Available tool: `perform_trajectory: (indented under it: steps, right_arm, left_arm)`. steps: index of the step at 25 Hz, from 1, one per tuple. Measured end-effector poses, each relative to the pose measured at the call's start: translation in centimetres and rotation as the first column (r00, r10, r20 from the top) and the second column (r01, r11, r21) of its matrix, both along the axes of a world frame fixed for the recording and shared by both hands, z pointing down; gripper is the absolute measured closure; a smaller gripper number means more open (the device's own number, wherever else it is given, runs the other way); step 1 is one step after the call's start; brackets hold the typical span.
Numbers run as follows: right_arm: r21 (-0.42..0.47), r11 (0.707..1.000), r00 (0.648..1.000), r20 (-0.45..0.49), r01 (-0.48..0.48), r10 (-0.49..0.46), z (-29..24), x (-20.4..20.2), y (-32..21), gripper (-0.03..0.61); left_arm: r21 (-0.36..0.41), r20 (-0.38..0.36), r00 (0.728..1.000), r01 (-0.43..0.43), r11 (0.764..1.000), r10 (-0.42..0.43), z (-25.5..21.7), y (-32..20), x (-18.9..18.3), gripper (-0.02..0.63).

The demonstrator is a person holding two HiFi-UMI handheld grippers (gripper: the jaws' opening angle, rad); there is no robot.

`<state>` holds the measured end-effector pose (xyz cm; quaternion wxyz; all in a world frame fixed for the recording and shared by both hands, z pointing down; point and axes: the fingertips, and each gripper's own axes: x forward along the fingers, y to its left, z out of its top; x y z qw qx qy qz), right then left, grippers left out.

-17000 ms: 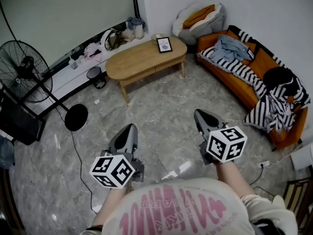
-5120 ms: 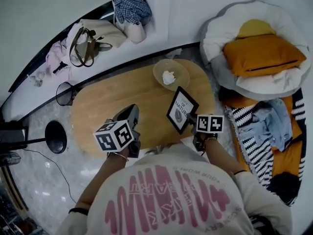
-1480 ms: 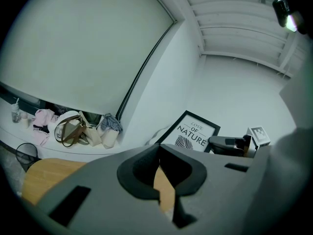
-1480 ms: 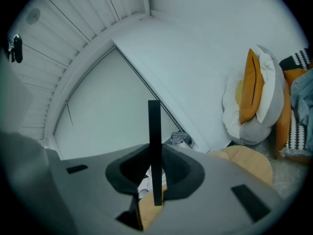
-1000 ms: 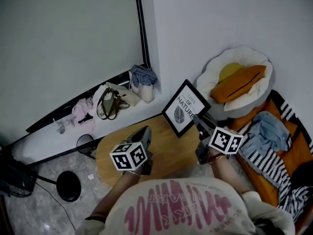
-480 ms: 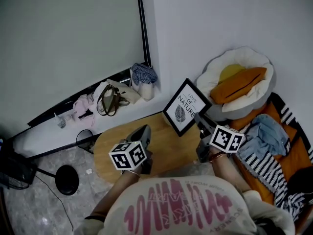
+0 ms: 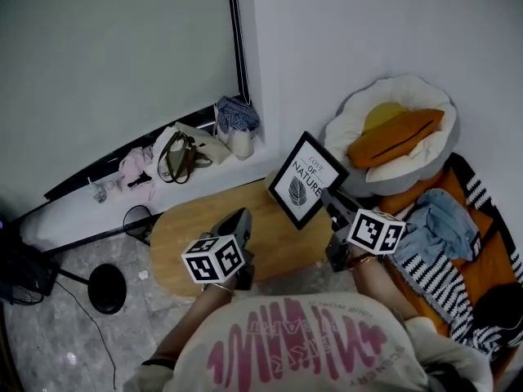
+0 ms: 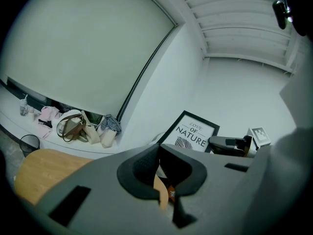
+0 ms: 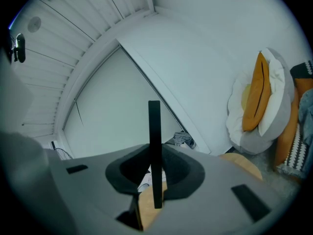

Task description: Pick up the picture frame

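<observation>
The picture frame (image 7: 305,180), black-edged with a white leaf print, hangs tilted in the air above the right end of the oval wooden table (image 7: 196,223). My right gripper (image 7: 329,196) is shut on its lower right edge. In the right gripper view the frame (image 9: 154,146) stands edge-on between the jaws. My left gripper (image 7: 239,216) hovers over the table's near edge, left of the frame, jaws together and holding nothing. In the left gripper view (image 8: 164,180), the frame (image 8: 191,137) faces the camera with the right gripper (image 8: 230,145) on it.
A round pet bed with an orange cushion (image 7: 392,133) sits by the wall at right. Below it is an orange sofa with striped cloth (image 7: 458,268). Bags and clothes (image 7: 181,155) lie on the low ledge behind the table. A bin (image 7: 137,217) and a fan base (image 7: 106,288) stand at left.
The frame, which lay on the table five seconds ago, is held up in the right gripper. Over the last second both grippers drifted slightly across the table; the grip is unchanged.
</observation>
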<state>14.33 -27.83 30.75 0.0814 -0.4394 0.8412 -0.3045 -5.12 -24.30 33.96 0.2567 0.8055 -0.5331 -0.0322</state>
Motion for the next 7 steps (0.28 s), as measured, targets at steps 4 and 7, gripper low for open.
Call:
perform_trajectory:
  steps: [4, 7]
  right_arm:
    - [0.000, 1.000, 1.000, 0.001, 0.008, -0.008, 0.30, 0.56, 0.23, 0.505]
    - [-0.007, 1.000, 1.000, 0.002, 0.013, -0.013, 0.65, 0.98, 0.34, 0.505]
  left_arm:
    - [-0.007, 0.005, 1.000, 0.003, 1.000, -0.003, 0.25, 0.24, 0.58, 0.609]
    - [-0.013, 0.007, 1.000, 0.007, 1.000, -0.007, 0.55, 0.36, 1.00, 0.609]
